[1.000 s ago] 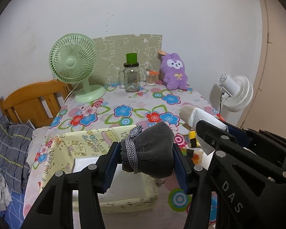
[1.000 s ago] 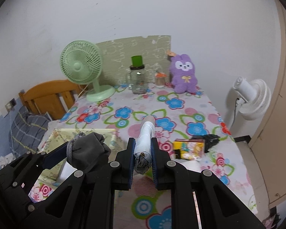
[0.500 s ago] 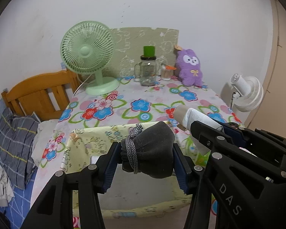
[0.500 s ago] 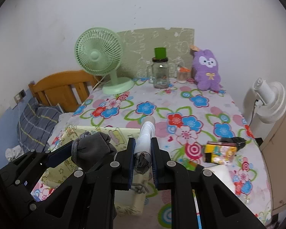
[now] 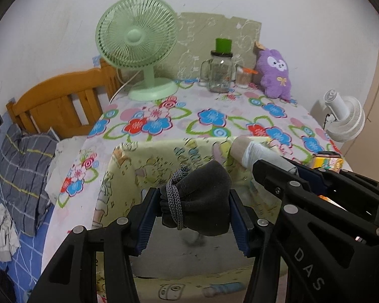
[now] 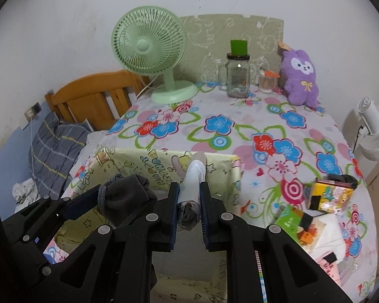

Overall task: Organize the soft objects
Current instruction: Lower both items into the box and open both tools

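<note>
My left gripper (image 5: pixel 193 212) is shut on a dark grey cloth bundle (image 5: pixel 202 202) with a grey knit cord around it. The bundle hangs over the open top of a pale yellow cartoon-print fabric box (image 5: pixel 139 166). My right gripper (image 6: pixel 188 209) is shut on a rolled white and grey cloth (image 6: pixel 193 179), also above that fabric box (image 6: pixel 144 161). The two grippers are side by side, the left one (image 6: pixel 93 197) showing at the left of the right wrist view. A purple plush toy (image 6: pixel 300 75) sits at the table's far right corner.
The table wears a flowered cloth (image 6: pixel 240 126). At the back stand a green desk fan (image 6: pixel 149 50), a glass jar with a green lid (image 6: pixel 237 73) and a small cup (image 6: pixel 266 80). Coloured cartons (image 6: pixel 328 197) lie at the right. A white fan (image 6: pixel 374 131) stands beyond the right edge, a wooden bed headboard (image 6: pixel 96 98) left.
Both grippers moved forward and down with their cloths, from short of the fabric box to over its open top. The grips have not changed.
</note>
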`<control>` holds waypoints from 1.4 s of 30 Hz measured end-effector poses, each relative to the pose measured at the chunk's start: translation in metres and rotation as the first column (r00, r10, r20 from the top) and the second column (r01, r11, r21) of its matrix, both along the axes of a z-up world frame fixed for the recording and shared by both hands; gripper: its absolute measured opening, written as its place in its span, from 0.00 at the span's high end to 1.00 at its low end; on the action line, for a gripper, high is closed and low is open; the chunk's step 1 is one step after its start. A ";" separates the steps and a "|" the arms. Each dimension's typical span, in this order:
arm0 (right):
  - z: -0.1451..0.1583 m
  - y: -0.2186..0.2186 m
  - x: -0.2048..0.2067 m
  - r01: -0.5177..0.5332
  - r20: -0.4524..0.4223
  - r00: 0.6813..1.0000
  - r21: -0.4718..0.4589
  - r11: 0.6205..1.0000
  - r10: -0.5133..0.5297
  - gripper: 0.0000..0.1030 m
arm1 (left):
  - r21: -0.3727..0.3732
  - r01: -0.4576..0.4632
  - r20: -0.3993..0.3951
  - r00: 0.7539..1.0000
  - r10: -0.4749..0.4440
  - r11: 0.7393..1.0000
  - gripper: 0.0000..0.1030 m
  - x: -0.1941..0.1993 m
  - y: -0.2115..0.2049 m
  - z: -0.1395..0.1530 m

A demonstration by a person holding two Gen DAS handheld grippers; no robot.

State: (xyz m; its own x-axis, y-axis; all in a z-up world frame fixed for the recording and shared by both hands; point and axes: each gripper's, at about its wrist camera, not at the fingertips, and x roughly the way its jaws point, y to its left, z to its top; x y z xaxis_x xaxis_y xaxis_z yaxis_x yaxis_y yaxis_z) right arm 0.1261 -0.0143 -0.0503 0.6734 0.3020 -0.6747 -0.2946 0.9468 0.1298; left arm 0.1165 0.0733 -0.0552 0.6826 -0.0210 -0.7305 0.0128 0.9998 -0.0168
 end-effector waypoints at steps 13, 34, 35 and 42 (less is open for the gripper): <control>-0.029 0.007 0.016 -0.004 -0.100 0.995 -0.005 1.000 0.003 0.75 | 0.001 0.017 -0.067 0.998 -0.017 1.000 0.35 0.012 0.004 -0.023; -0.008 -0.004 0.001 -0.007 -0.072 0.997 0.042 0.999 0.010 0.32 | -0.034 0.035 -0.018 0.999 -0.035 0.999 0.12 -0.006 -0.002 0.002; -0.006 -0.005 0.000 -0.005 -0.066 0.998 0.042 0.999 0.008 0.31 | -0.033 0.037 -0.013 0.999 -0.037 0.999 0.12 -0.007 -0.004 0.003; 0.008 -0.016 -0.013 0.014 -0.026 1.000 0.032 0.999 -0.013 0.26 | -0.018 0.044 0.025 0.999 -0.044 0.999 0.08 -0.017 -0.014 0.016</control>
